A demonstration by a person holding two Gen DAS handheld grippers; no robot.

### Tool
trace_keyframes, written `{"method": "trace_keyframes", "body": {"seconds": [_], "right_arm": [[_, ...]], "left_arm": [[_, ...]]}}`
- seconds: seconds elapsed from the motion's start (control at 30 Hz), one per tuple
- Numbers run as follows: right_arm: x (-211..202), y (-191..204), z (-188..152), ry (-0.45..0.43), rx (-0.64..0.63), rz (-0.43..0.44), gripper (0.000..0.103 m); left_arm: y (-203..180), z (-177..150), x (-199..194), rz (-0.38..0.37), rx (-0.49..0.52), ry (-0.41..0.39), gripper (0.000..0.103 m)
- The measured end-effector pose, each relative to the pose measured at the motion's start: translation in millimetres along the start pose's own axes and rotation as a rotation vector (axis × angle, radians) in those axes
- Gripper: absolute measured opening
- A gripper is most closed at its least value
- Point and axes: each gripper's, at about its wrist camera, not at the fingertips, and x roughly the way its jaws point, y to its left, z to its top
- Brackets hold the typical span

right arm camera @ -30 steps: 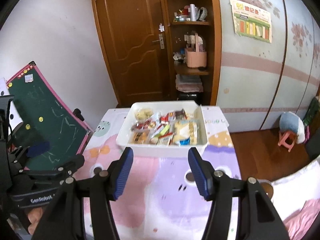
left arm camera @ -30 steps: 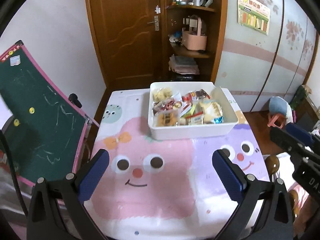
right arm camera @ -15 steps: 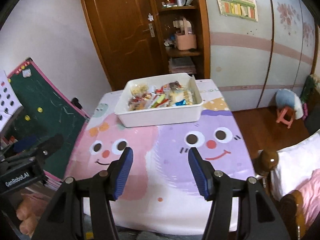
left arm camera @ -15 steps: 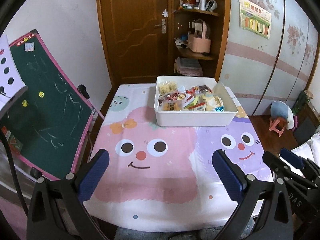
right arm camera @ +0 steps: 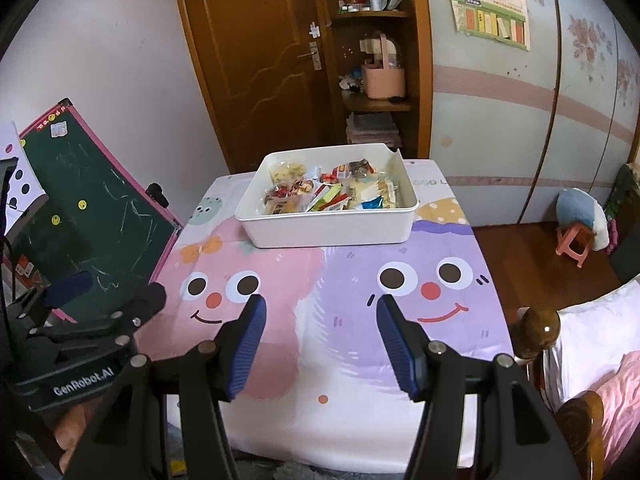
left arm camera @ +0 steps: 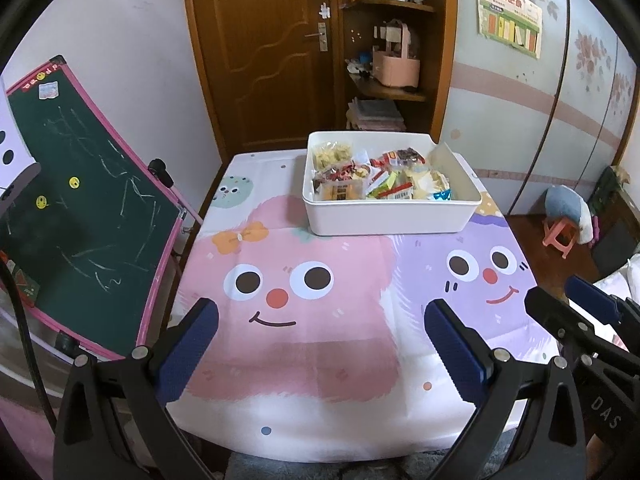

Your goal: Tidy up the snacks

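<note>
So from where I'm standing, the biggest thing is the desk with the pink and purple cartoon-face cloth (left arm camera: 320, 344), pushed up near the brown wooden door (left arm camera: 264, 52). A green chalkboard with a pink frame (left arm camera: 80, 208) leans beside it on the left.

At the far end of the desk sits a white rectangular plastic bin (right arm camera: 328, 228), and all the snacks I can see are already in it: a loose jumble of small crinkly foil and clear-plastic snack packets (left arm camera: 380, 184), yellowish ones, red ones, a blue foil corner. Nothing is lying out on the cloth itself.

My guess on handling: the packets look feather-light, soft and crackly, probably a bit slippery, and whatever's inside could crush if squeezed hard. I'd pinch one by a sealed edge or a flat corner, not across the puffy middle. The bin looks rigid and light enough; I'd take it by the rim or a side wall, one gripper per side if it needs shifting.

Both grippers hang over the near edge of the desk, well apart from the bin. The left gripper (left arm camera: 320, 352), black-framed with blue ribbed pads, has its jaws spread wide with nothing between them. The right gripper (right arm camera: 322, 344), same build, has jaws parted somewhat less, also empty and touching nothing.
</note>
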Motion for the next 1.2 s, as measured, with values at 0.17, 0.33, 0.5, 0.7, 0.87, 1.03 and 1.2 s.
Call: {"method": "trace_keyframes", "body": {"seconds": [0.17,0.33,0.5,0.7,0.87,1.03,1.2], "right_arm": [[2.5,4.1,-0.6,-0.003,-0.015,0.002,0.058],[5.5,4.0,-2.1,0.006,-0.018,0.009,0.058],[6.5,4.3,-2.4,0.006,-0.019,0.009,0.058],[8.9,4.3,-2.5,0.013,-0.018,0.005,0.058],[11.6,3.1,-4.3,0.018,-0.015,0.004,0.058],[13.5,2.9,-4.7,0.017,-0.014,-0.003,0.058],[16.0,1.3,-5.6,0.023,-0.008,-0.007,0.058]], "left_arm": [[-0.3,-0.2,6.5,-0.011,-0.003,0.017,0.102],[-0.6,-0.8,11.0,-0.022,-0.007,0.026,0.102],[-0.3,-2.0,15.9,-0.030,-0.010,0.039,0.102],[-0.2,-2.9,18.0,-0.037,-0.015,0.041,0.102],[-0.1,-2.7,17.7,-0.039,-0.016,0.040,0.102],[-0.5,-3.1,18.3,-0.038,-0.015,0.041,0.102],[-1.6,-4.3,18.0,-0.051,-0.013,0.040,0.102]]}}
